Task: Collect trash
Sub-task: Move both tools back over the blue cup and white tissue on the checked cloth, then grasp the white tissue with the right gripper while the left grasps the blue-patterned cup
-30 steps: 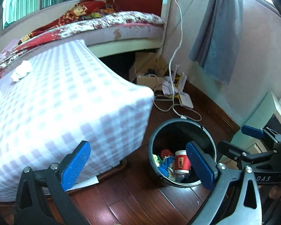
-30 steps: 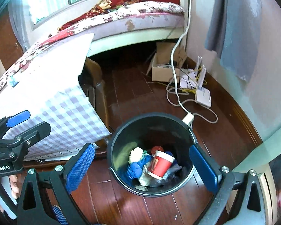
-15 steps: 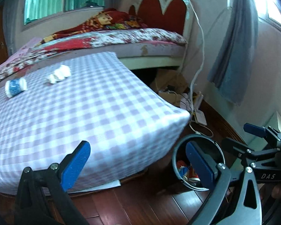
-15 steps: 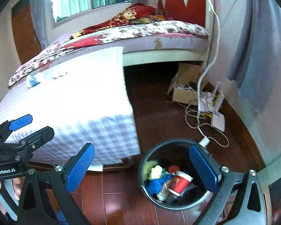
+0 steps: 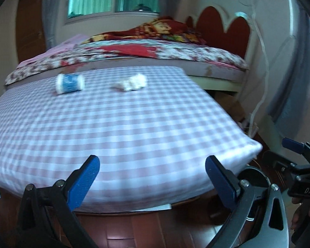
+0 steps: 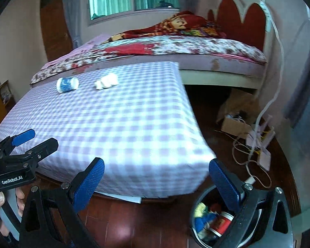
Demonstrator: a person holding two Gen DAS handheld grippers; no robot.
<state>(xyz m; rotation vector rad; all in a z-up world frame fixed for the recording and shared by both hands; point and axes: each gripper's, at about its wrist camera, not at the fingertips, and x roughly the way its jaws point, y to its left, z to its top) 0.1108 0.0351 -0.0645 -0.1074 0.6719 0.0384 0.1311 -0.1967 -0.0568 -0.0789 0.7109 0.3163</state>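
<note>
A blue-and-white paper cup (image 5: 69, 83) lies on its side at the far end of the checked table (image 5: 134, 128), with a crumpled white tissue (image 5: 132, 83) to its right. Both also show in the right wrist view, the cup (image 6: 67, 84) and the tissue (image 6: 107, 81). A black trash bin (image 6: 198, 237) on the floor at the table's near right corner holds a red cup (image 6: 223, 224) and blue and yellow scraps. My left gripper (image 5: 153, 177) is open and empty at the table's near edge. My right gripper (image 6: 157, 181) is open and empty above the bin's left side.
A bed (image 6: 175, 47) with a floral cover stands behind the table. A cardboard box (image 6: 235, 122), white cables and a router (image 6: 262, 157) lie on the wooden floor to the right. A grey curtain (image 5: 295, 78) hangs at the right wall.
Both grippers have risen and tilted up from the bin towards the table top. The cup and tissue have come into fuller view. Both stay open and empty.
</note>
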